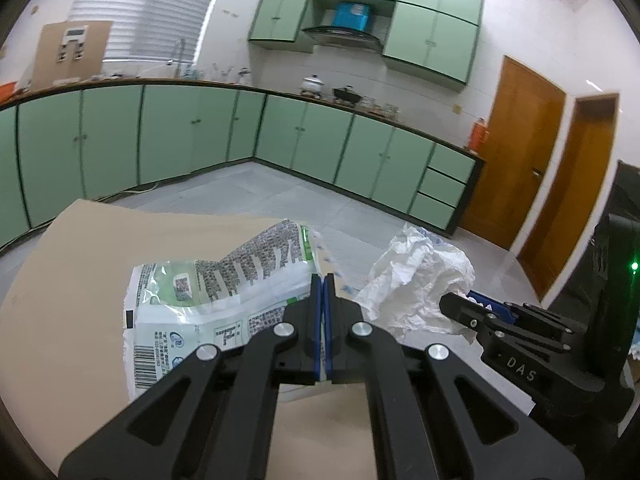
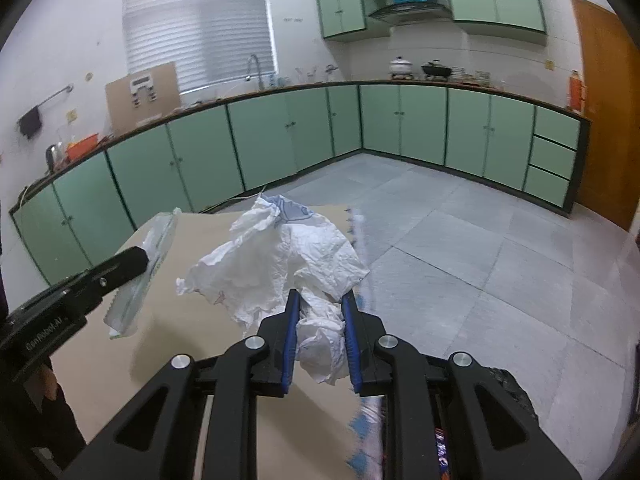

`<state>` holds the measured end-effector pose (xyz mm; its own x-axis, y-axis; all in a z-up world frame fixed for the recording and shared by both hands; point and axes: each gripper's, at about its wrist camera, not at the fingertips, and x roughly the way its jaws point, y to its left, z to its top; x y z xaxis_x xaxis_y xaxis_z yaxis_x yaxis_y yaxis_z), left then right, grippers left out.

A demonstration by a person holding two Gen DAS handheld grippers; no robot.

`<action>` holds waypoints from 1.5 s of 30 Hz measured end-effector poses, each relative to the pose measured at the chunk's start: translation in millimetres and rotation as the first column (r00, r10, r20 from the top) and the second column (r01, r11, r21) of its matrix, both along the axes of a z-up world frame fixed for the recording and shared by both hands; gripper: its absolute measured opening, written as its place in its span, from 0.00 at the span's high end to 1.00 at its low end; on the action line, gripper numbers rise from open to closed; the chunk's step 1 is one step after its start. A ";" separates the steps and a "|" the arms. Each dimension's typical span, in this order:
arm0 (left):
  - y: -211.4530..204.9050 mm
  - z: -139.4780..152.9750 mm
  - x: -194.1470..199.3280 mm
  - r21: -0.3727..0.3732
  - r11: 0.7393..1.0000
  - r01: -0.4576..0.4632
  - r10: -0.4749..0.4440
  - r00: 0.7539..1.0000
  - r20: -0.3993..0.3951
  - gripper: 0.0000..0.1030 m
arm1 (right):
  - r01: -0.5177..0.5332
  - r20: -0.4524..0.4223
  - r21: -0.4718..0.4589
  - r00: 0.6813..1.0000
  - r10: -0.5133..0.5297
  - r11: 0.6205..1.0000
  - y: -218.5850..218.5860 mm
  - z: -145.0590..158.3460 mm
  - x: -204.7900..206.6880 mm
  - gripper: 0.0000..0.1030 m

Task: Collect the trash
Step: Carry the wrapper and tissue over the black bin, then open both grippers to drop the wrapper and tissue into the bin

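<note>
Left wrist view: I'm clamping my left gripper (image 1: 324, 280) on a clear printed plastic wrapper (image 1: 216, 296); my right gripper (image 2: 320, 300) is gripping crumpled white paper (image 2: 276, 264).

I see my right gripper (image 2: 320, 300) low in the middle, squeezing a crumpled white bag (image 2: 280, 264). At the left edge, my left gripper (image 2: 138, 260) pinches a flat plastic wrapper (image 2: 140, 280).

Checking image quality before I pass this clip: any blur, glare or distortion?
Left wrist view: strong fisheye bend in the green cabinets, dark corners, slight softness. Right wrist view: same bend, bright slatted window blind, blue-patterned table edge smeared near the bottom.
</note>
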<state>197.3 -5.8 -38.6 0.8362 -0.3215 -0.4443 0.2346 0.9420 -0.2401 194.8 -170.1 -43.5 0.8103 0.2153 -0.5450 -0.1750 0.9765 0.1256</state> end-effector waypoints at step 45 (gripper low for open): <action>-262.0 -99.9 -3.8 0.069 0.882 0.466 -0.453 0.880 -0.141 1.00 | 0.475 -0.121 -0.039 0.871 -0.476 0.879 -225.8 -90.9 -105.8 0.80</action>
<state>193.5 -267.7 -138.4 0.5449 -0.6064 -0.5791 0.6227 0.7551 -0.2049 89.0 -395.9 -134.4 0.7398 -0.1834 -0.6473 0.3269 0.9389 0.1075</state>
